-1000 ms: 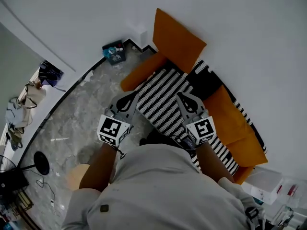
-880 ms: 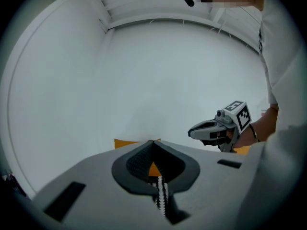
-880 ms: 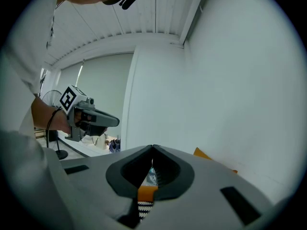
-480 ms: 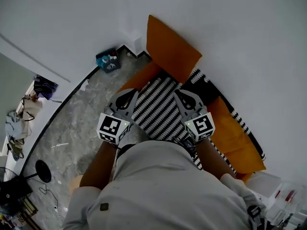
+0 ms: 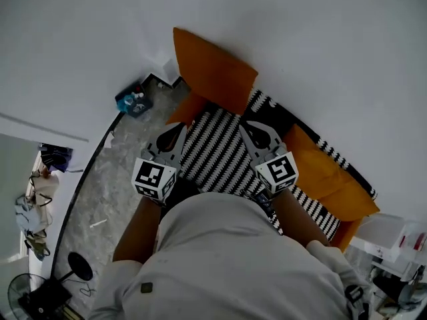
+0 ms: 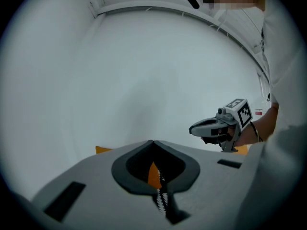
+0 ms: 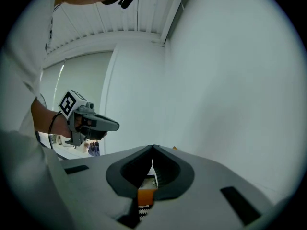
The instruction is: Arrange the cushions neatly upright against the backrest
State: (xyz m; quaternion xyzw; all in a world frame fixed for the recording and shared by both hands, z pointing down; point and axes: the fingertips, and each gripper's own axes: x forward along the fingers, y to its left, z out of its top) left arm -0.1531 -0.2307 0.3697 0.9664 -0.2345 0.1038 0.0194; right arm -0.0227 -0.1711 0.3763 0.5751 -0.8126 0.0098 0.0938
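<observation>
A black-and-white striped cushion (image 5: 215, 153) hangs between my two grippers over the orange sofa (image 5: 328, 173). The left gripper (image 5: 177, 137) is shut on the cushion's left edge, and the right gripper (image 5: 252, 129) is shut on its right edge. Striped fabric (image 6: 163, 201) shows behind the closed left jaws, and a strip of it (image 7: 142, 211) lies under the closed right jaws. An orange cushion (image 5: 212, 69) leans upright against the white wall at the sofa's left end. A black-and-white patterned throw (image 5: 283, 115) covers part of the seat behind the striped cushion.
A blue box (image 5: 133, 102) sits on the marbled floor (image 5: 117, 179) by the wall corner. A black round stand (image 5: 80, 269) is at lower left. White storage boxes (image 5: 390, 235) stand past the sofa's right end. Each gripper view shows the other gripper against bare white wall.
Both grippers have carried the striped cushion closer to the wall and over the sofa. The orange cushion and blue box have slid left in view as the person stepped forward.
</observation>
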